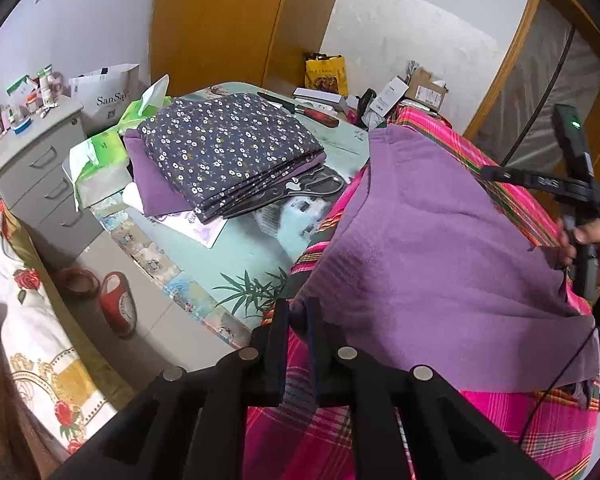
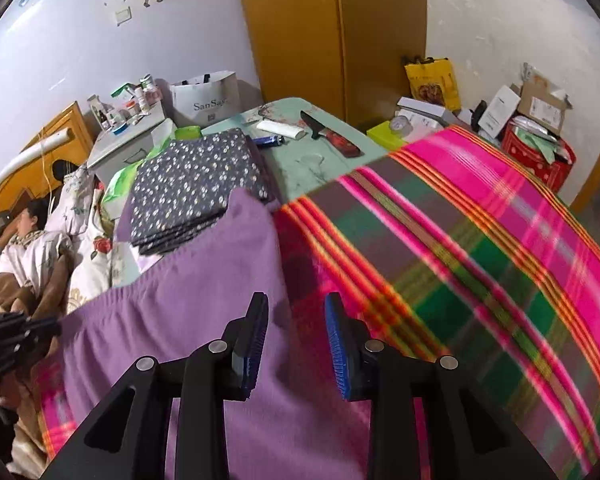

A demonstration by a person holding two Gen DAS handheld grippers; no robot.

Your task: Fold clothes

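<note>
**Purple garment spread on the plaid blanket, one edge pinched**

The left hand-held gripper (image 1: 300,316) is seen with its jaws narrow, and a fold of the soft purple knitted garment (image 1: 432,248) is pinched between its dark pads at the near left edge. The right hand-held gripper (image 2: 296,340) is held with its jaws well apart; its blue ribbed pads (image 2: 338,344) are clear of the cloth and nothing is gripped between them. In the left wrist view this right hand-held gripper is seen at the far right edge of the garment, carried by a hand (image 1: 592,248).

The purple garment is laid flat on a bright pink, green and orange plaid blanket (image 2: 480,248), which covers the near part of the desk (image 1: 260,256). Further back on the desk, a folded dark blue cloth with small white flowers (image 1: 228,152) is stacked on another purple piece. Behind it, a kitchen knife with a red handle (image 2: 332,136) is lying.
</note>
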